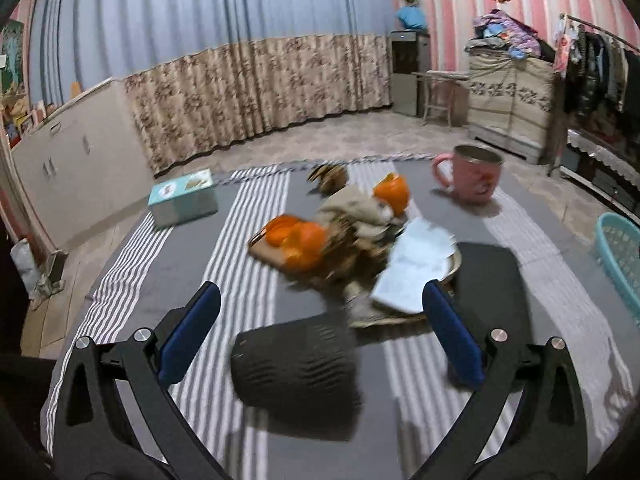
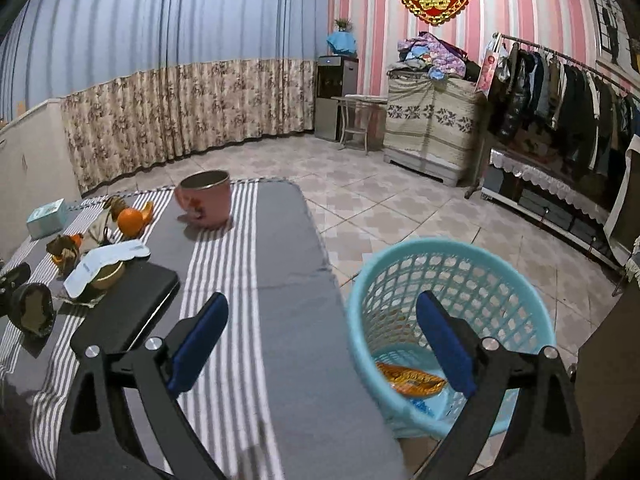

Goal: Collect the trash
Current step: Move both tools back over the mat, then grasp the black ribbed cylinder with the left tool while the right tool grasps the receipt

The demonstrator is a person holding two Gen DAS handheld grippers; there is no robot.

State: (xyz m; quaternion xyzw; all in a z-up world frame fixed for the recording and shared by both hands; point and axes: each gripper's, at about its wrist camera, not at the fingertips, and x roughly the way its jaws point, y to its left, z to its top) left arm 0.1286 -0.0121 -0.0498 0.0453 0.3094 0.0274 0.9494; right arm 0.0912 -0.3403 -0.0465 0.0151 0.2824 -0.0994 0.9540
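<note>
A heap of trash lies mid-table: orange peels (image 1: pixel 298 240), brown husks (image 1: pixel 352 236), white crumpled paper (image 1: pixel 416 264) on a shallow dish. My left gripper (image 1: pixel 320 308) is open and empty, just short of the heap, above a dark cylinder (image 1: pixel 296 364). My right gripper (image 2: pixel 320 312) is open and empty, over the table's right edge beside the turquoise basket (image 2: pixel 496 268). An orange wrapper (image 2: pixel 412 380) lies in the basket. The heap shows in the right wrist view at left, with the paper (image 2: pixel 108 258) and peels (image 2: pixel 134 216).
A pink mug (image 1: pixel 472 176) stands at the far right of the table (image 1: pixel 256 240). A teal box (image 1: pixel 184 198) lies far left. A black flat case (image 1: pixel 492 280) lies right of the heap. The basket (image 1: pixel 620 248) stands on the floor by the table edge.
</note>
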